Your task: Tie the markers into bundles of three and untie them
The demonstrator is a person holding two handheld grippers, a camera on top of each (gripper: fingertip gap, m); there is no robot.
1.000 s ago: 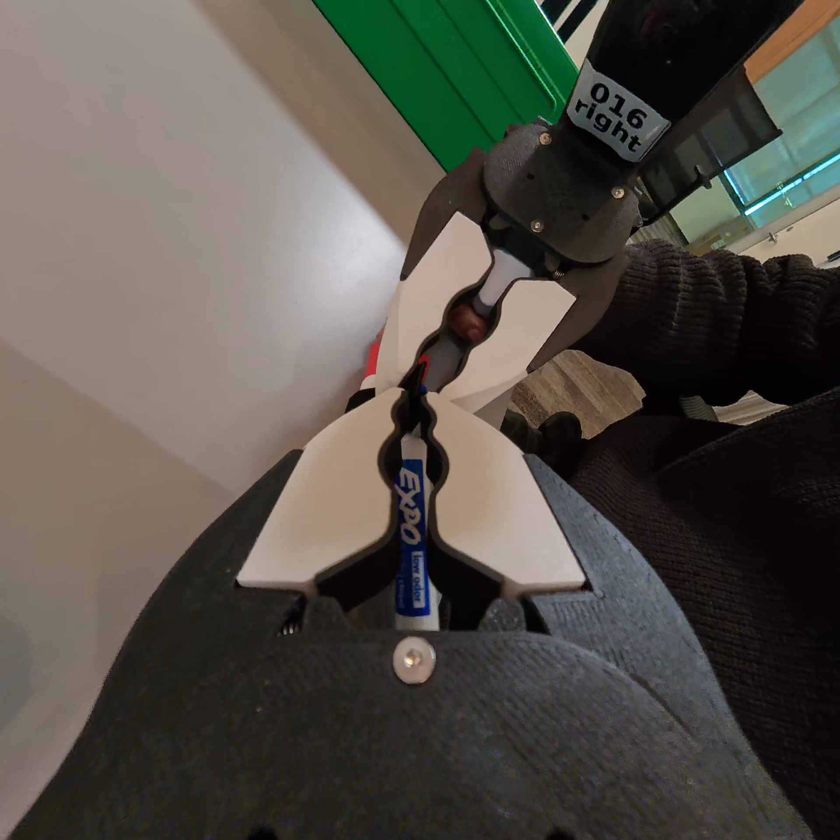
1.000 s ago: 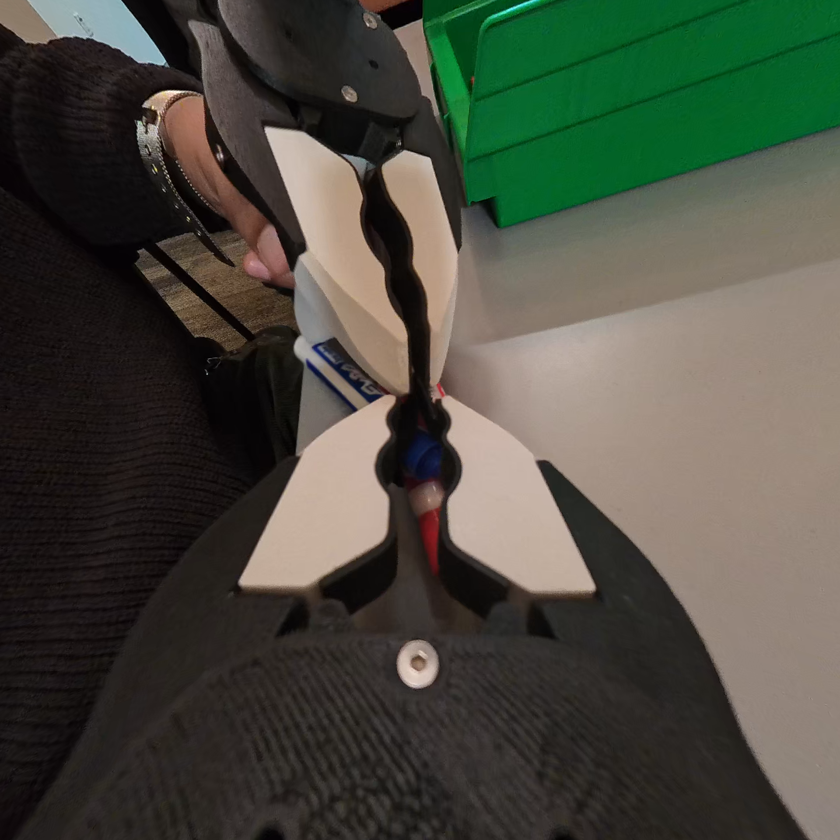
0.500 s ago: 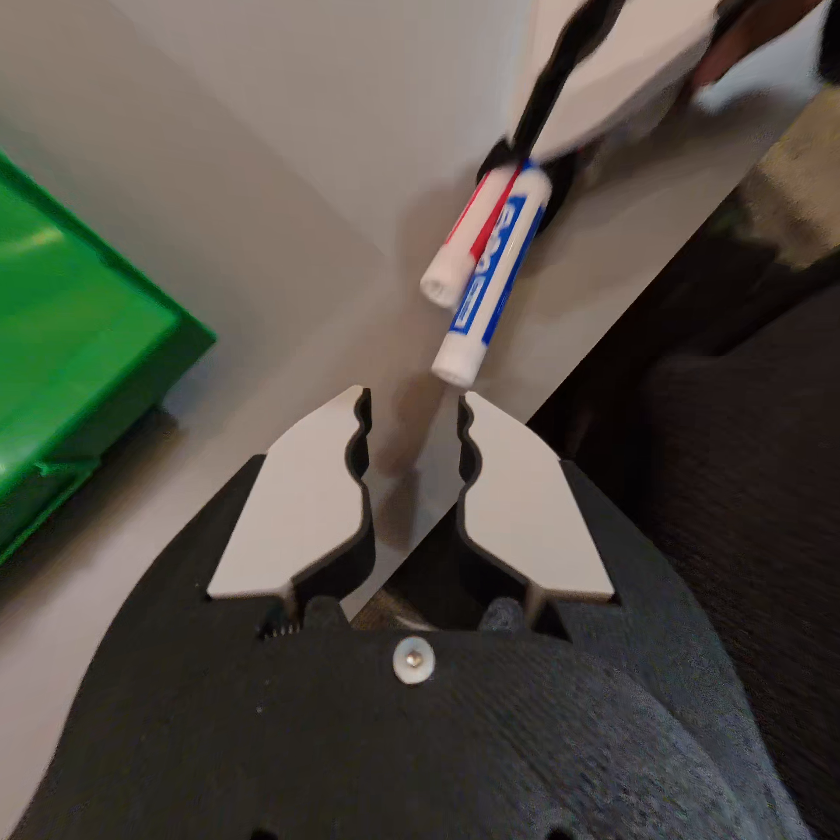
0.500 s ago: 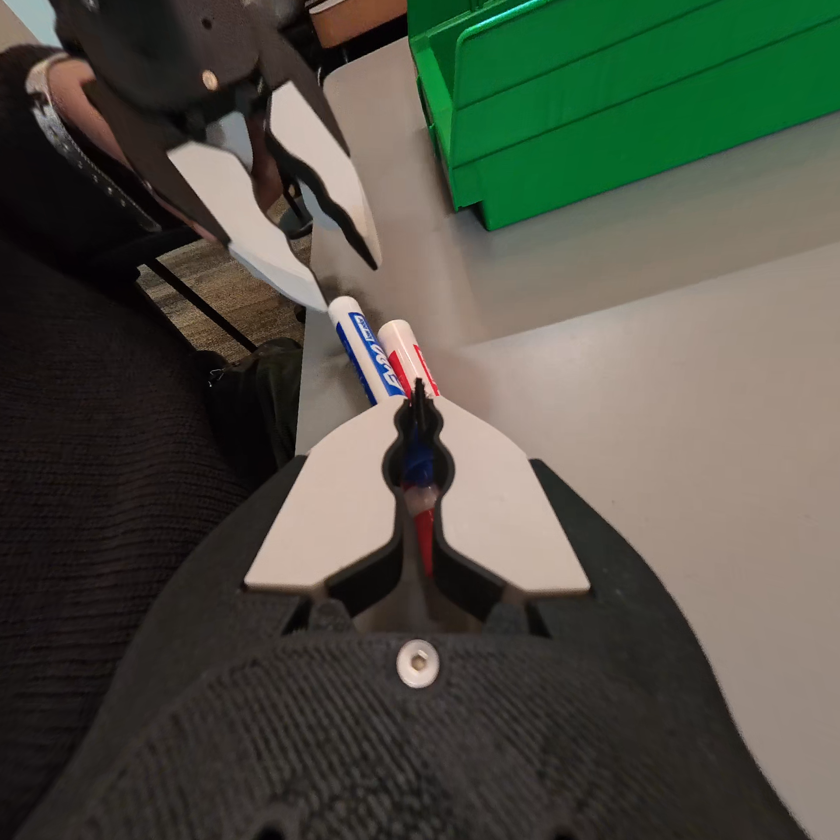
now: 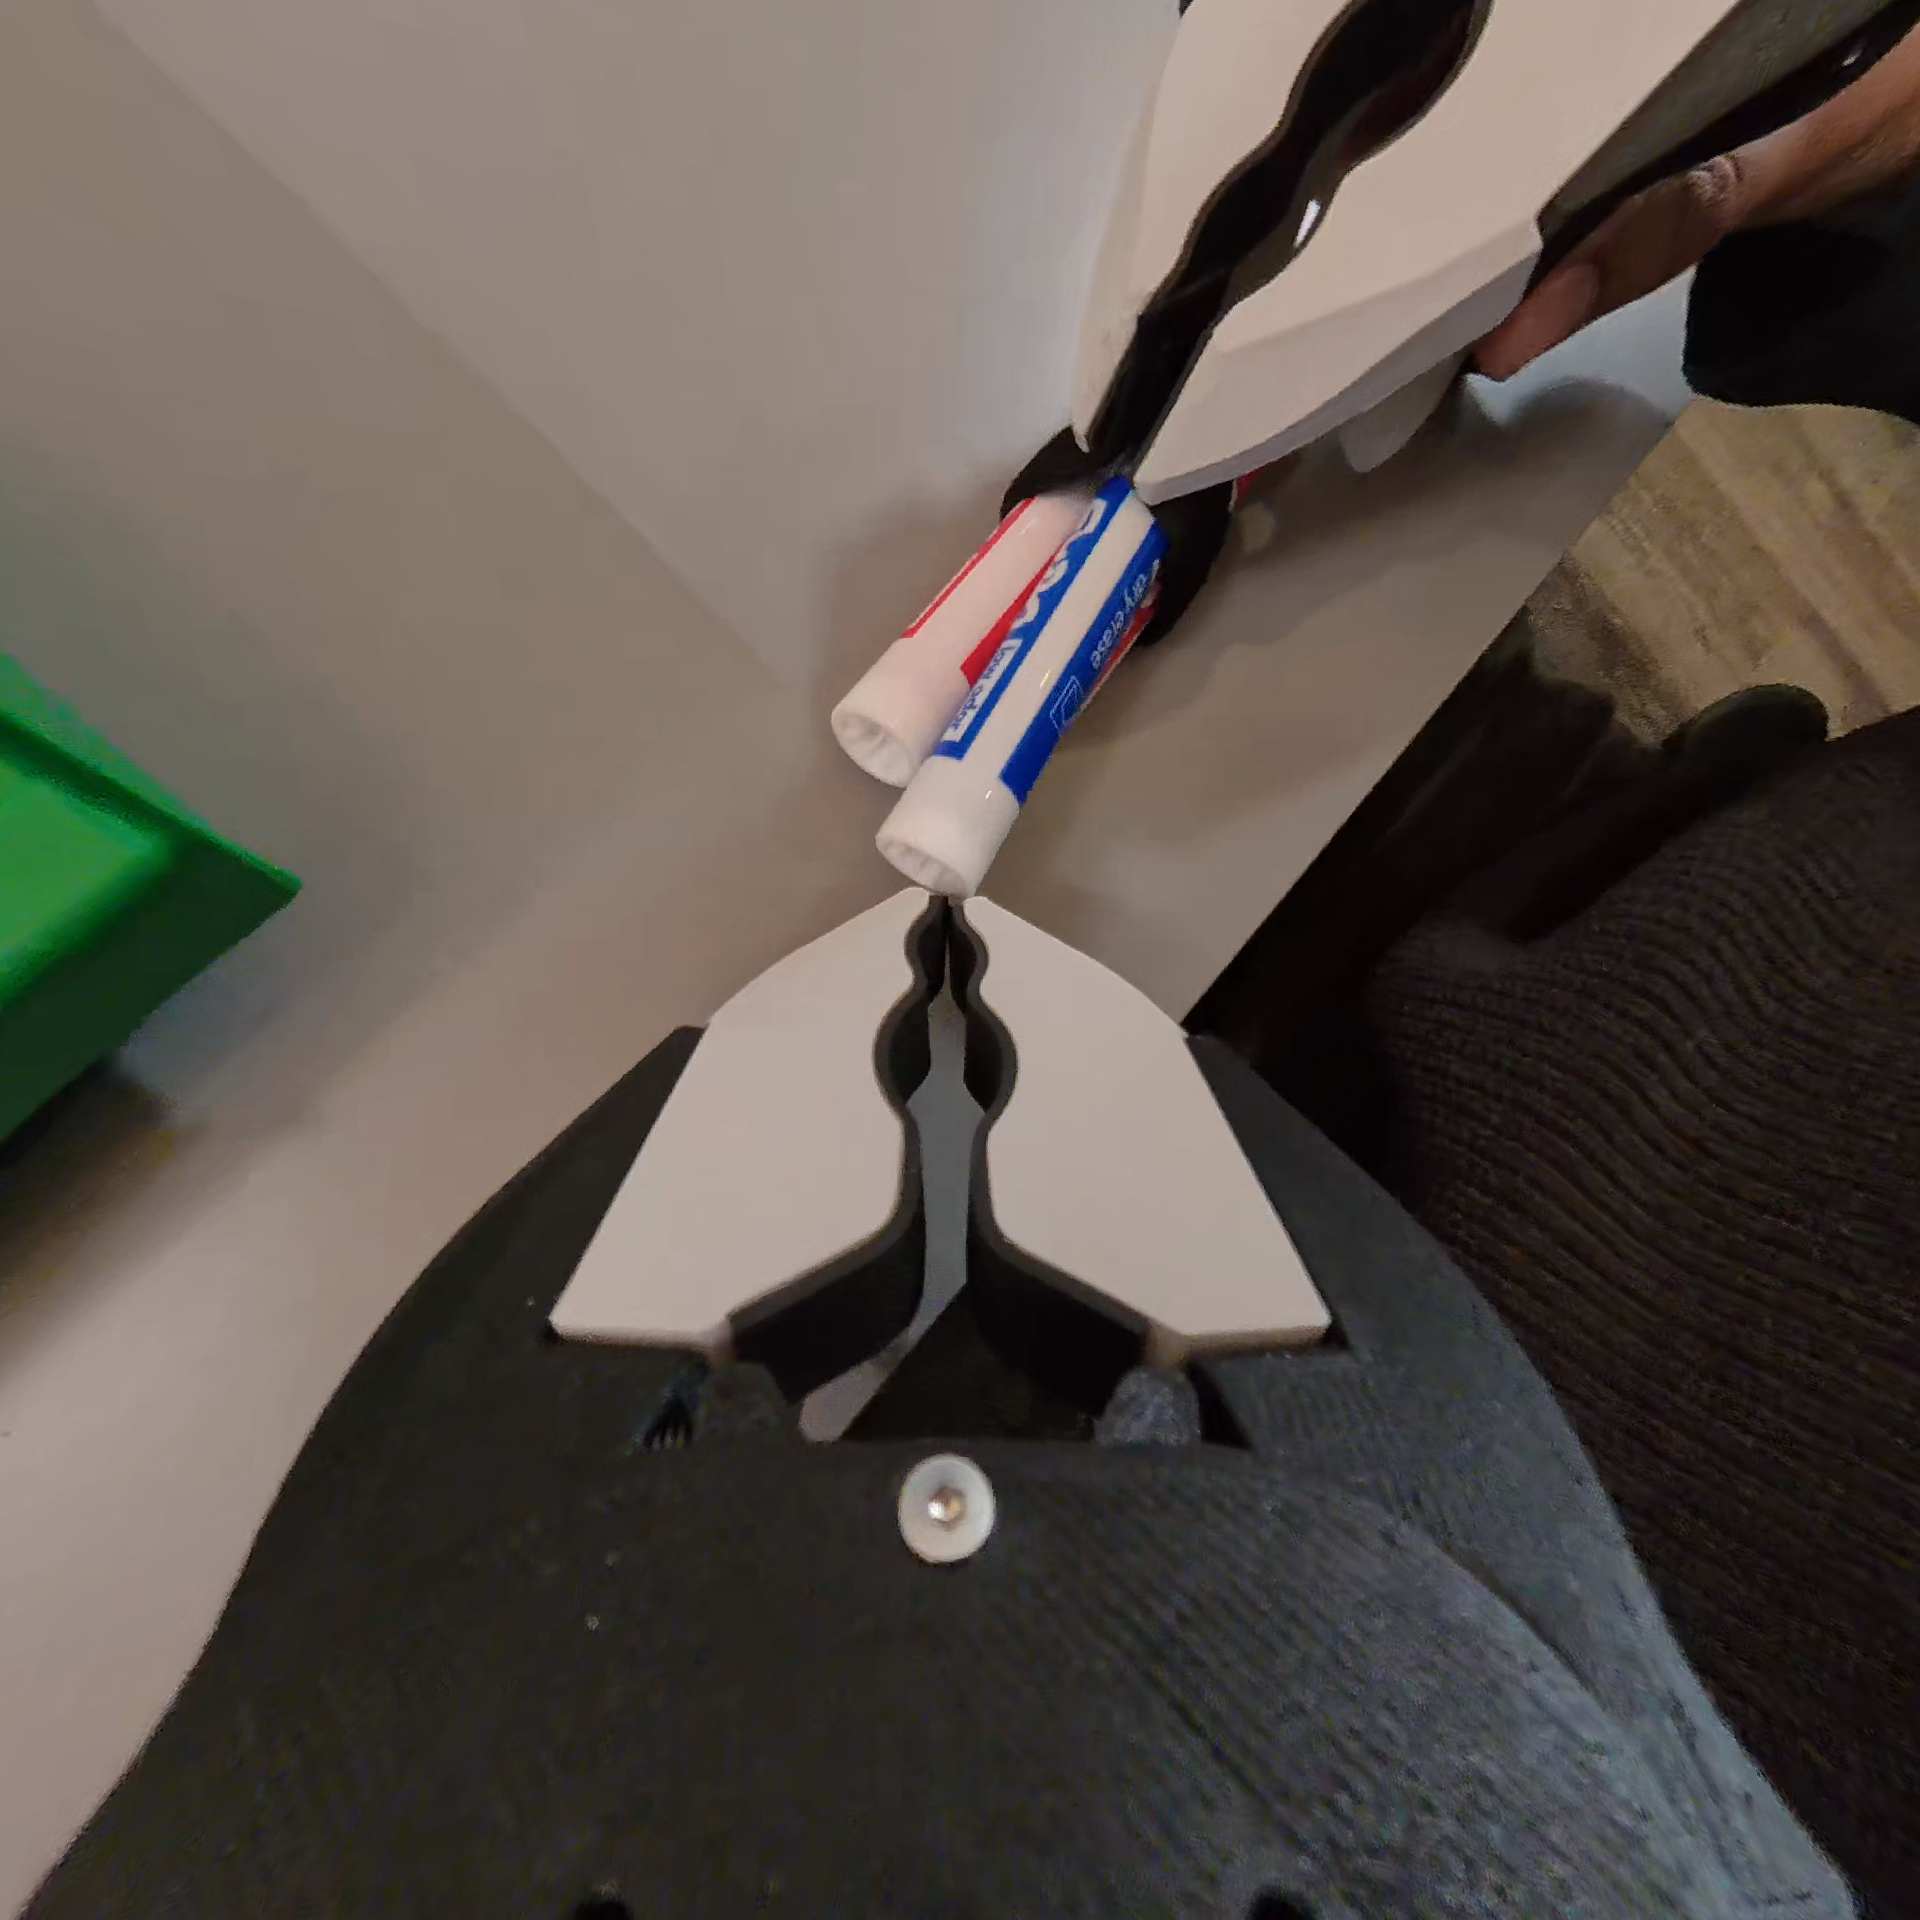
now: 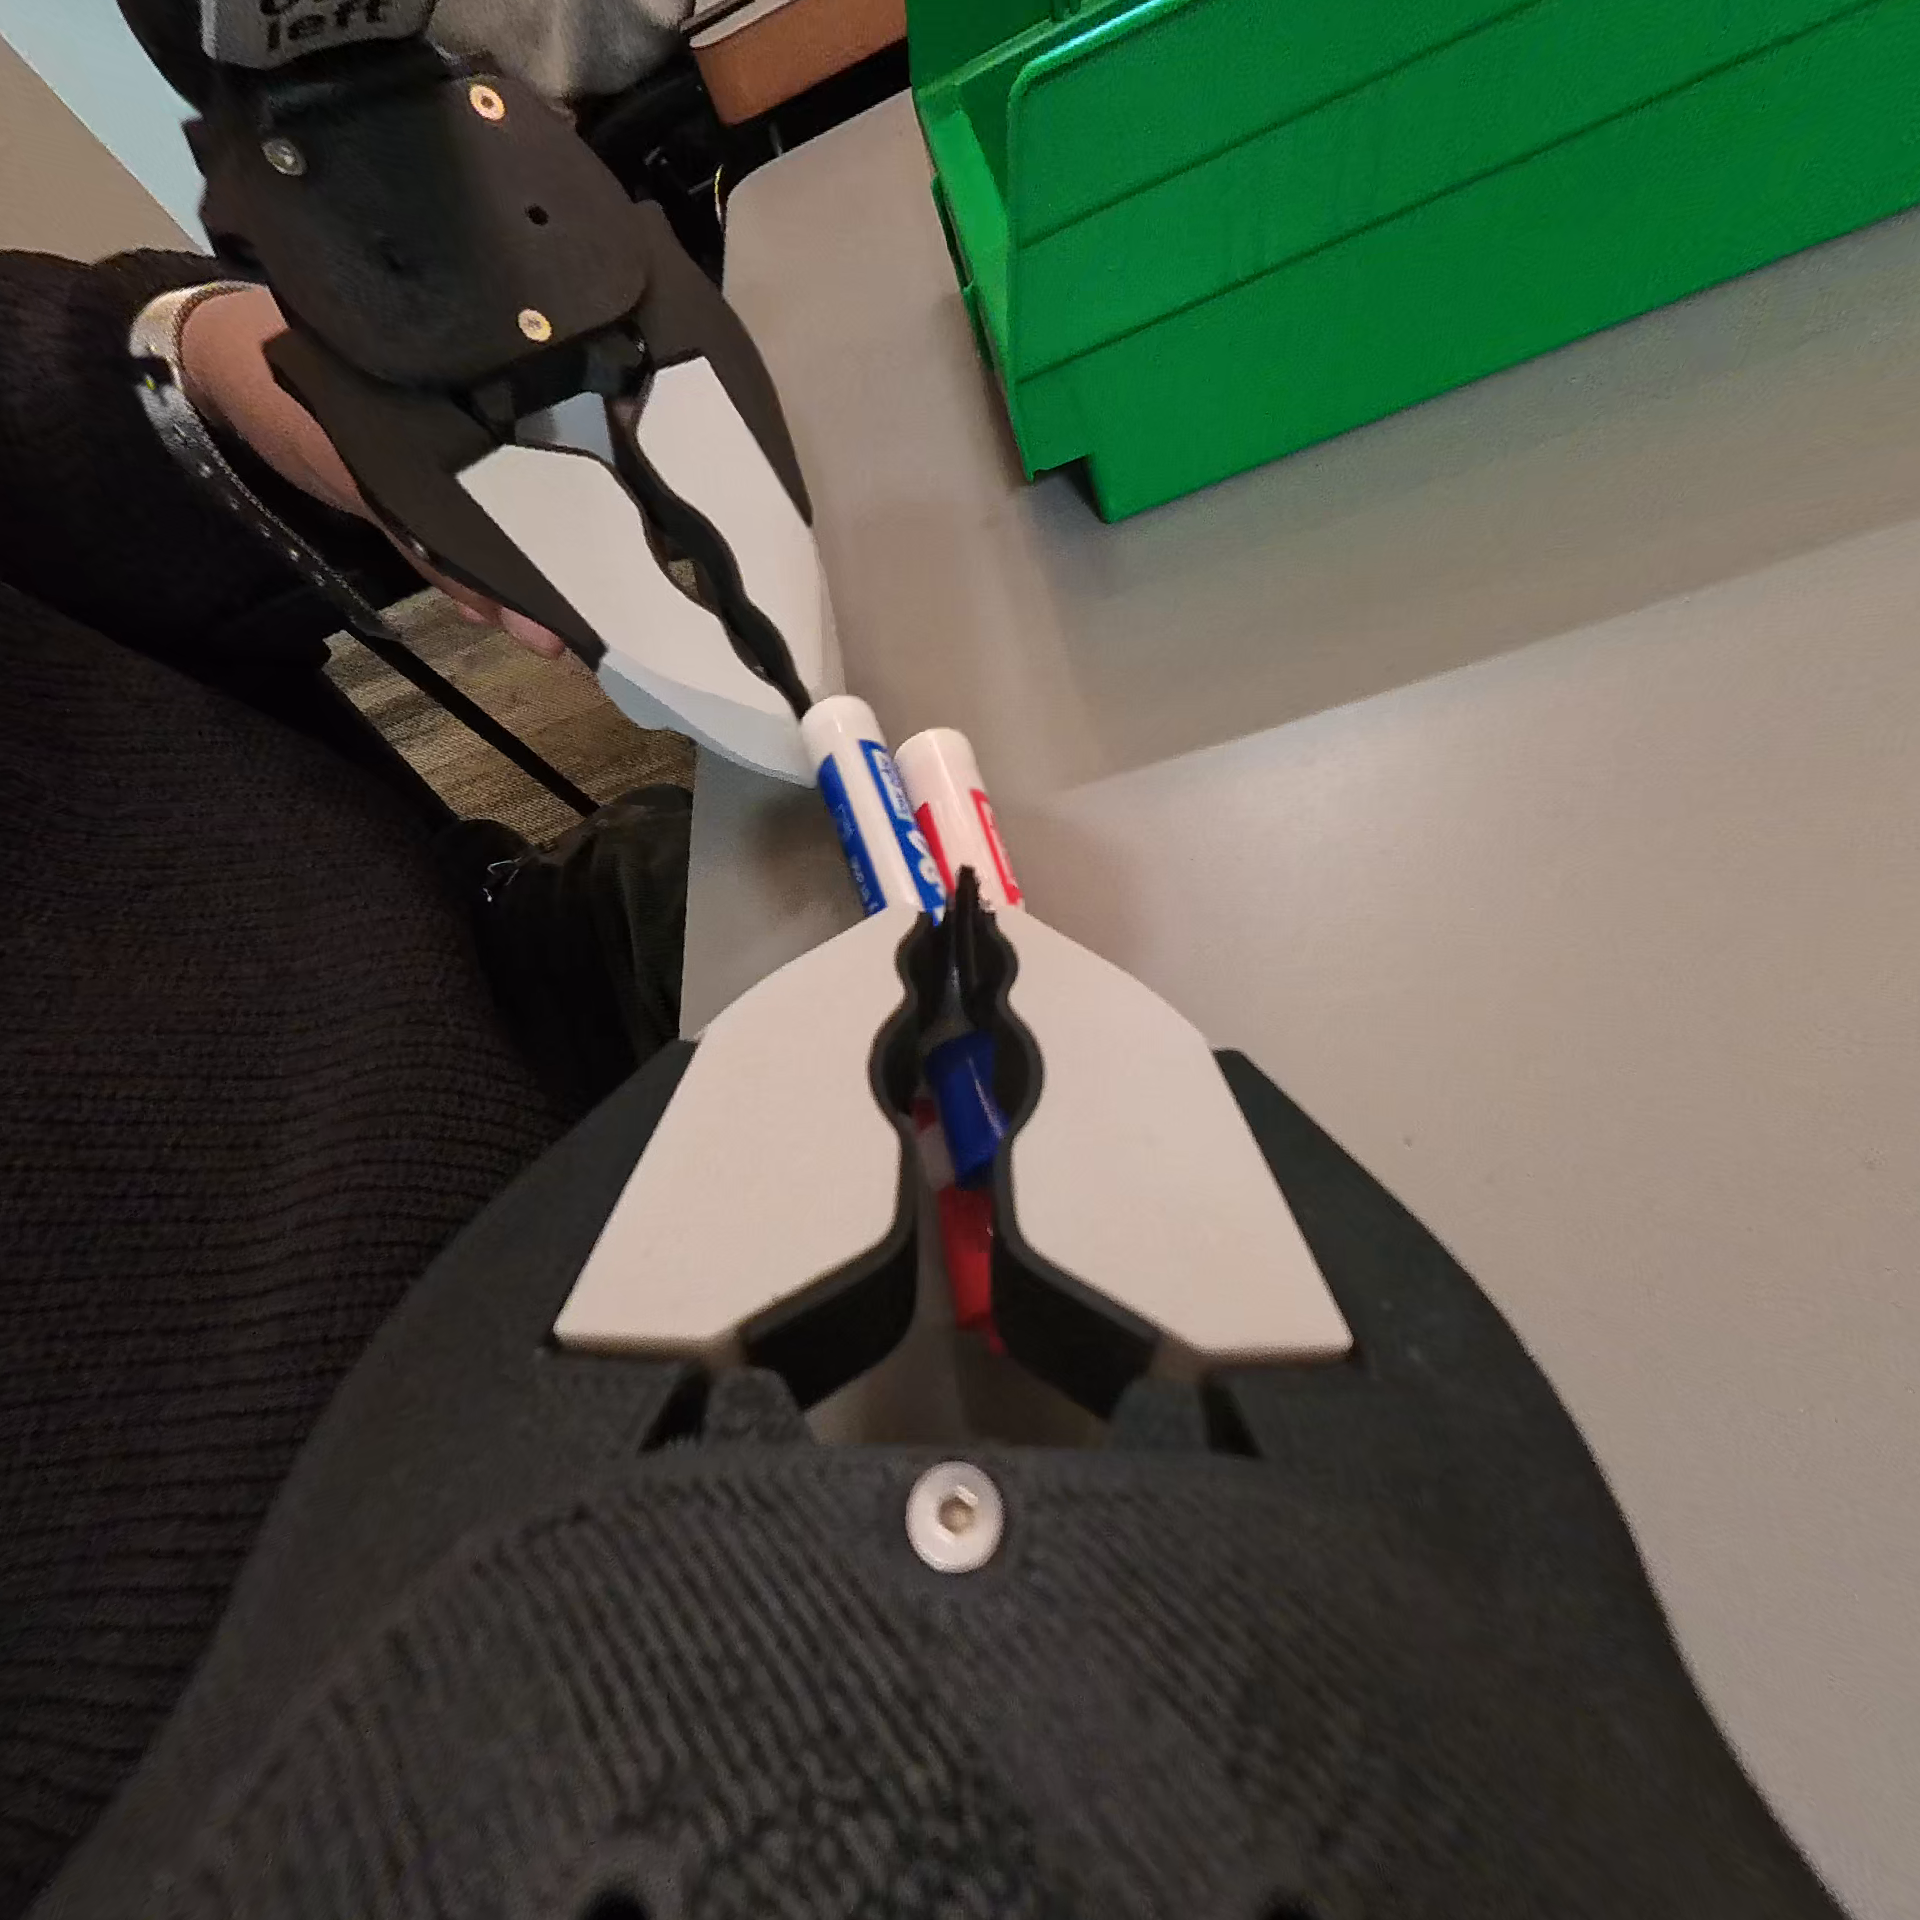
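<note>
My right gripper (image 6: 966, 914) is shut on two whiteboard markers held side by side, a blue marker (image 6: 857, 800) and a red marker (image 6: 961, 800). Their cap ends sit between its fingers and their white butt ends stick out forward, low over the grey table (image 6: 1455, 935). My left gripper (image 5: 945, 914) is shut and empty. Its tips touch or nearly touch the butt end of the blue marker (image 5: 1039, 707), with the red marker (image 5: 945, 644) just beside it. The right gripper (image 5: 1117, 457) shows at the top right of the left wrist view, and the left gripper (image 6: 795, 696) at the upper left of the right wrist view.
Green plastic bins (image 6: 1455, 260) stand on the table behind the markers and also show at the left edge of the left wrist view (image 5: 94, 914). The table's near edge runs close beside the markers. A person's dark knitted sleeve (image 6: 208, 1039) and carpeted floor lie past it. My hands' fingertips stand some 8 cm from each other.
One second ago my left gripper was shut on the blue marker. It let go, opened and drew back, and now it is shut empty at the marker's butt end. The right gripper keeps both markers.
</note>
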